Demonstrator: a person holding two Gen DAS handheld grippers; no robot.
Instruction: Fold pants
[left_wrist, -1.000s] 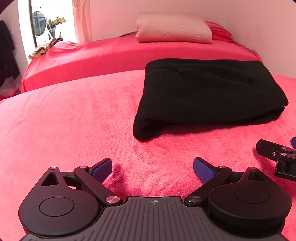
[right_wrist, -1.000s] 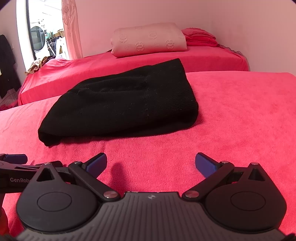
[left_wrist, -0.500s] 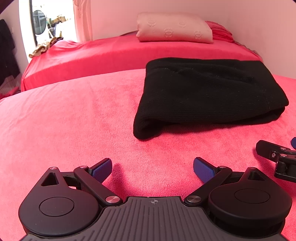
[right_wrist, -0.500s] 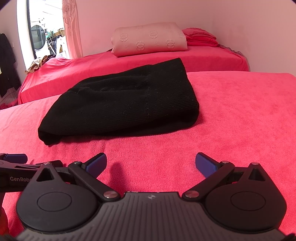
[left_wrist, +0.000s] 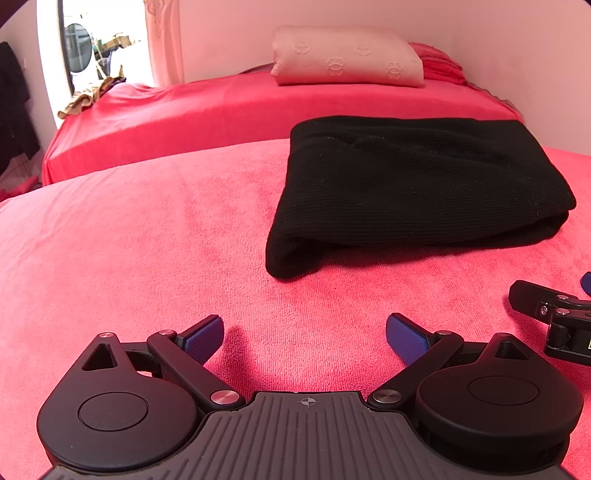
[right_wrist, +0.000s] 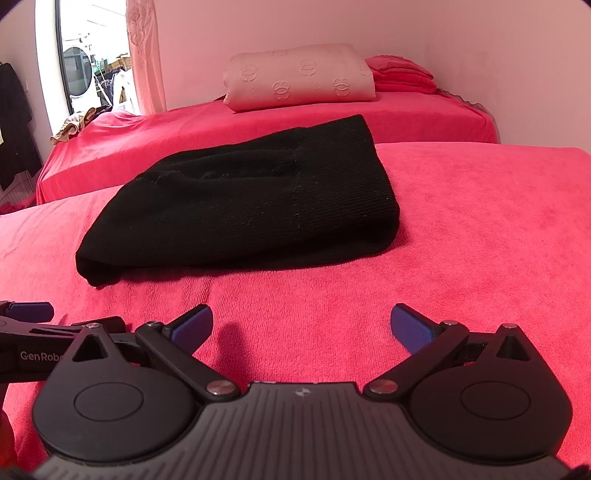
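The black pants (left_wrist: 413, 192) lie folded into a thick rectangle on the red-covered surface (left_wrist: 147, 236). They also show in the right wrist view (right_wrist: 251, 206). My left gripper (left_wrist: 304, 338) is open and empty, low over the red cloth, short of the pants' near left corner. My right gripper (right_wrist: 301, 326) is open and empty, short of the pants' near edge. Each gripper shows at the edge of the other's view: the right one at the right in the left wrist view (left_wrist: 550, 314), the left one at the left in the right wrist view (right_wrist: 44, 332).
A second red-covered bed (right_wrist: 258, 122) stands behind, with a pink folded quilt (right_wrist: 299, 79) and stacked red cloth (right_wrist: 402, 74) on it. A doorway (right_wrist: 96, 66) and hanging dark clothes (right_wrist: 14, 122) are at the far left. A pink wall is behind.
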